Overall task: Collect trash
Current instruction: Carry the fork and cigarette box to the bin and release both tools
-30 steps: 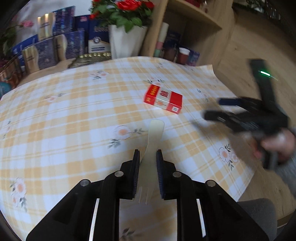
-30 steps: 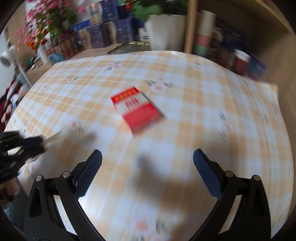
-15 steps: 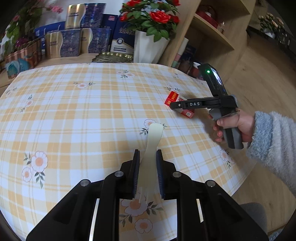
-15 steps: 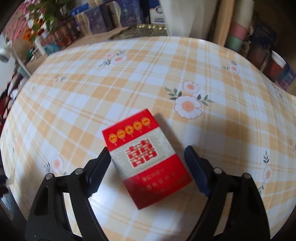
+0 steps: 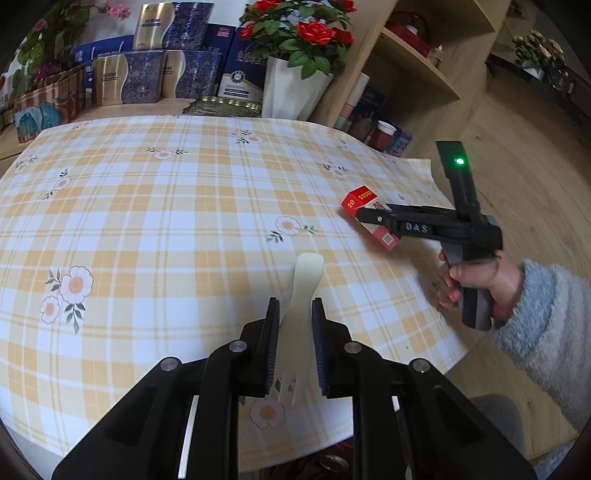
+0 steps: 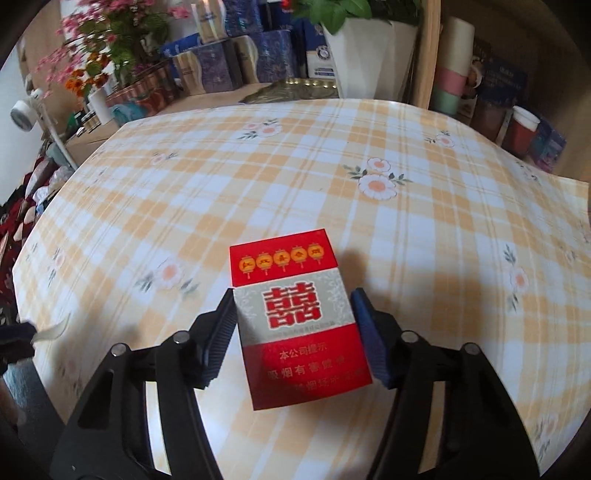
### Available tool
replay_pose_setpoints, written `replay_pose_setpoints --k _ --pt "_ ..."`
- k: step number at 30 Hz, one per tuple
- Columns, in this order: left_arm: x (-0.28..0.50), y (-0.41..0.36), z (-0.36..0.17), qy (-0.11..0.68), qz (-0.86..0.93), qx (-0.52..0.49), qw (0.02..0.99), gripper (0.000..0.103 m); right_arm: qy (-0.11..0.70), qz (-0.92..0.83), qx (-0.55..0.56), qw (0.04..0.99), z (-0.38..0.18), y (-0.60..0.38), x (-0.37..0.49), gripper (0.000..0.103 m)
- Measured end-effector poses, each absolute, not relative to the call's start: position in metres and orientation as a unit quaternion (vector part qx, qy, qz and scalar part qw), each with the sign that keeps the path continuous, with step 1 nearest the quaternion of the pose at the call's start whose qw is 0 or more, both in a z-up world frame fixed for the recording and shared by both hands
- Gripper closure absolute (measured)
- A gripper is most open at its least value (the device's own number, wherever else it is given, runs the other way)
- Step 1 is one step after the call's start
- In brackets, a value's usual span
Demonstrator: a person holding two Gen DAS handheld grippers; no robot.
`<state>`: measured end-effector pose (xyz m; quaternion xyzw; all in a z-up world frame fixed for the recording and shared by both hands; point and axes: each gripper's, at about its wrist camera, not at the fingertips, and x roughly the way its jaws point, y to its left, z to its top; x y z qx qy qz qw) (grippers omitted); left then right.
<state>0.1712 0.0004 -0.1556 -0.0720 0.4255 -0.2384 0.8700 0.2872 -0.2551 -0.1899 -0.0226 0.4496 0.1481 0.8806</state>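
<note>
Cigarette pack (image 6: 295,321) sits btwn right tool (image 6: 293,334) pads, not yet pinched: squeeze sides evenly, lift straight off table (image 6: 424,258). Left tool (image 5: 294,347) clamps plastic fork (image 5: 297,325).

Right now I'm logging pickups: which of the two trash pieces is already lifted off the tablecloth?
The pale plastic fork, clamped in the left gripper. The red cigarette pack lies flat on the cloth between the right gripper's fingers.

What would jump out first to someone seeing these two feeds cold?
The red cigarette pack lying flat on the yellow checked tablecloth, framed between the right gripper fingers near the table's right edge. Next, the pale plastic fork clamped in the left gripper, handle pointing forward over the near edge. Behind, red roses in a white vase.
</note>
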Motion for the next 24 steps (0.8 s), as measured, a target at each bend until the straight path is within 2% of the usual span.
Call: replay_pose_setpoints --k 16,24 --pt "0.087 -0.001 -0.136 0.425 -0.283 -0.064 0.858 0.086 0.421 0.161 0.101 0.887 -0.165 -0.261 0.101 0.042" --pt "0.044 -0.009 -0.134 0.422 -0.308 -0.036 0.852 0.086 0.446 0.158 0.125 0.872 -0.193 -0.247 0.022 0.042"
